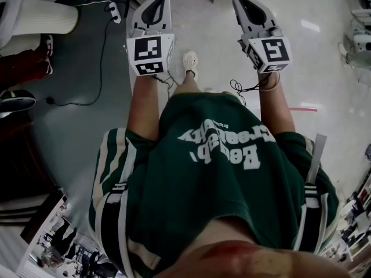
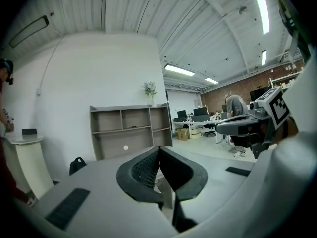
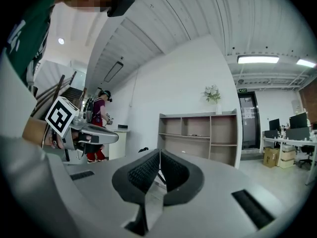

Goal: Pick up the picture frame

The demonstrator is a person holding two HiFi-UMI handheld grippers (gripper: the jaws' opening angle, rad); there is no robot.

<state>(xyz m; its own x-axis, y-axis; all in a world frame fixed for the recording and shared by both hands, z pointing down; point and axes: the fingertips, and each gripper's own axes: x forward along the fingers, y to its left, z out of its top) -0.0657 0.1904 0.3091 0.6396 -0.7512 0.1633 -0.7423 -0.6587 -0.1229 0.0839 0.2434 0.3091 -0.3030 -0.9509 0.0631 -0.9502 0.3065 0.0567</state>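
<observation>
Looking steeply down past a green shirt (image 1: 220, 172) with white lettering and striped sleeves, with printed sheets (image 1: 49, 245) lying at the lower left edge. Holding both forearms straight out over the floor (image 1: 324, 68). Gripping the left tongs (image 1: 155, 4) and the right tongs (image 1: 248, 6) well apart and roughly parallel, each carrying a marker cube (image 1: 152, 54) at its near end. Holding the left tongs pressed together on nothing, ribbed pads meeting tip to tip in the left gripper view. Holding the right tongs pressed together the same way, also pinching nothing. Standing with one light shoe (image 1: 190, 62) showing between the two arms, near a black cable (image 1: 101, 62) trailing across the greyer floor at the left. Pointing both tongs about level across an open office toward a white wall (image 2: 99, 68). Facing a grey shelf unit (image 2: 130, 128) against that wall, with a small plant (image 2: 150, 89) sitting on top and a dark backpack (image 2: 77, 165) resting on the floor near its left end. Catching, off to the left in the right gripper view, a person in red trousers (image 3: 99, 120) standing at a white desk (image 3: 119, 143). Catching, farther back on the right, office desks (image 2: 198, 120) with monitors, a cardboard box (image 2: 183, 134) beside them and a second person (image 2: 235, 105) before a brick wall. Finding the picture frame in none of the three views.
</observation>
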